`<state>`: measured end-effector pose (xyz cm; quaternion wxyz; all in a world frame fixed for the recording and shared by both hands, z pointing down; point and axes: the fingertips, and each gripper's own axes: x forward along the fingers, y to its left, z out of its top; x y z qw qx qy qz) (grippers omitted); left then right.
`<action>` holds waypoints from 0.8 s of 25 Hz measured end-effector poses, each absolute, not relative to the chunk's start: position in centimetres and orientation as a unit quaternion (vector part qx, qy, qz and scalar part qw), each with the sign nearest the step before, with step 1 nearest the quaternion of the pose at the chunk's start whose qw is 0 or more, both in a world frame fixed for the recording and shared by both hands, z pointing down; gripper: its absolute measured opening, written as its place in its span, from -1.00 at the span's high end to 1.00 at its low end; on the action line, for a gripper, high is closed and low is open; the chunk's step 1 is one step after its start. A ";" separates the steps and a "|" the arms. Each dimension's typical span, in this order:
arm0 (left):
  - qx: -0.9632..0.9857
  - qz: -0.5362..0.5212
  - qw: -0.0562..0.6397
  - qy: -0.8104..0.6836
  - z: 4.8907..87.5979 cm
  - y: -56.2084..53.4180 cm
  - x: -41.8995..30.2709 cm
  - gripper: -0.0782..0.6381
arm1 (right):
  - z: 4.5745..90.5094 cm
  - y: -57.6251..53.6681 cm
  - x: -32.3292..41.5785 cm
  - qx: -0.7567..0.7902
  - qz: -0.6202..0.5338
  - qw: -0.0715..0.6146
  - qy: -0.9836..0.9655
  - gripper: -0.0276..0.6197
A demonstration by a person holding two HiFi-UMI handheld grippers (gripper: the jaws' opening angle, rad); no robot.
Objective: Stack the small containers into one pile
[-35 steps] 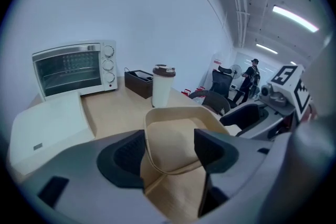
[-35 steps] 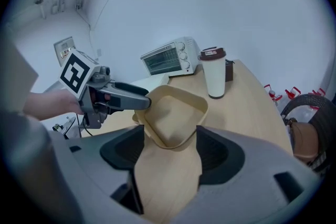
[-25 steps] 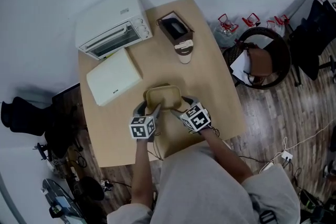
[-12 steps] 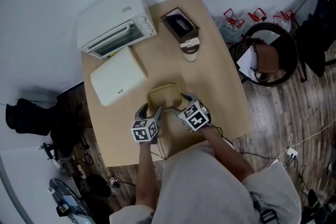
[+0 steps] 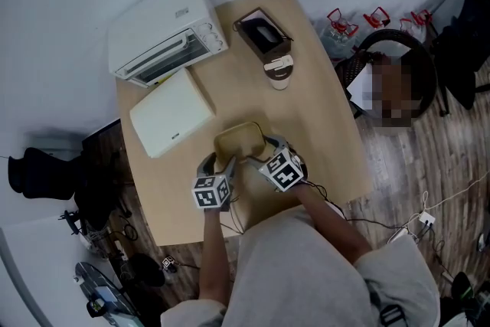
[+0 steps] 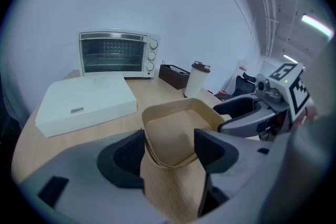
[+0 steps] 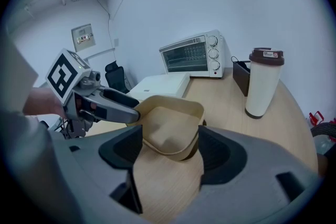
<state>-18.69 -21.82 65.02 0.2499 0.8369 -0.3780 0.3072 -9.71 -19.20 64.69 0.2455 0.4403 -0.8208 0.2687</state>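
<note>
- Tabletop scene from above: pale wooden table, with a person's arms reaching in from its near edge.
- Showed tan containers near the front middle of the table, apparently two, nested one inside the other; a doubled rim was visible at the pile's near edge.
- Had the left gripper at the pile's near-left corner, jaws set fairly wide but pressed against both sides of that corner.
- Had the right gripper at the near-right corner, jaws likewise clamped on the pile, one pad on each side.
- Could not be told whether the pile rested on the wood or hung slightly above it.
- Placed a white toaster oven at the far left corner and a flat white box just in front of it.
- Placed an open dark brown box toward the far right, with a white cup with a brown lid just beside it.
</note>
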 end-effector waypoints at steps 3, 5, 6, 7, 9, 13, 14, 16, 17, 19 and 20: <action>0.837 0.311 0.253 -0.372 65.5 -22.0 -18.5 -0.02 | 65.1 -19.5 -9.5 0.443 0.271 0.248 -0.818 -0.11; 0.836 0.313 0.255 -0.372 65.9 -22.1 -18.4 -0.02 | 65.5 -19.6 -9.5 0.444 0.271 0.253 -0.816 -0.11; 0.835 0.314 0.256 -0.372 66.0 -22.2 -18.4 -0.02 | 65.7 -19.7 -9.4 0.445 0.270 0.256 -0.815 -0.11; 0.835 0.314 0.256 -0.373 66.1 -22.3 -18.3 -0.01 | 65.9 -19.8 -9.4 0.446 0.269 0.257 -0.814 -0.12; 0.834 0.315 0.257 -0.374 66.2 -22.4 -18.3 -0.02 | 66.1 -19.9 -9.4 0.446 0.269 0.258 -0.814 -0.12; 0.832 0.319 0.257 -0.375 66.5 -22.3 -18.4 -0.02 | 66.3 -20.1 -9.5 0.444 0.264 0.261 -0.815 -0.12; 0.831 0.319 0.258 -0.375 66.6 -22.3 -18.5 -0.01 | 66.3 -20.1 -9.5 0.444 0.263 0.262 -0.816 -0.12; 0.830 0.320 0.260 -0.375 66.8 -22.3 -18.5 -0.01 | 66.5 -20.1 -9.5 0.442 0.264 0.264 -0.815 -0.12; 0.829 0.321 0.260 -0.376 66.9 -22.3 -18.5 -0.02 | 66.6 -20.1 -9.5 0.441 0.265 0.265 -0.815 -0.12; 0.828 0.319 0.261 -0.381 67.1 -22.4 -18.7 -0.01 | 66.9 -20.1 -9.5 0.439 0.265 0.269 -0.815 -0.12; 0.827 0.315 0.264 -0.385 67.1 -22.5 -18.8 -0.01 | 67.0 -20.1 -9.5 0.438 0.264 0.271 -0.815 -0.12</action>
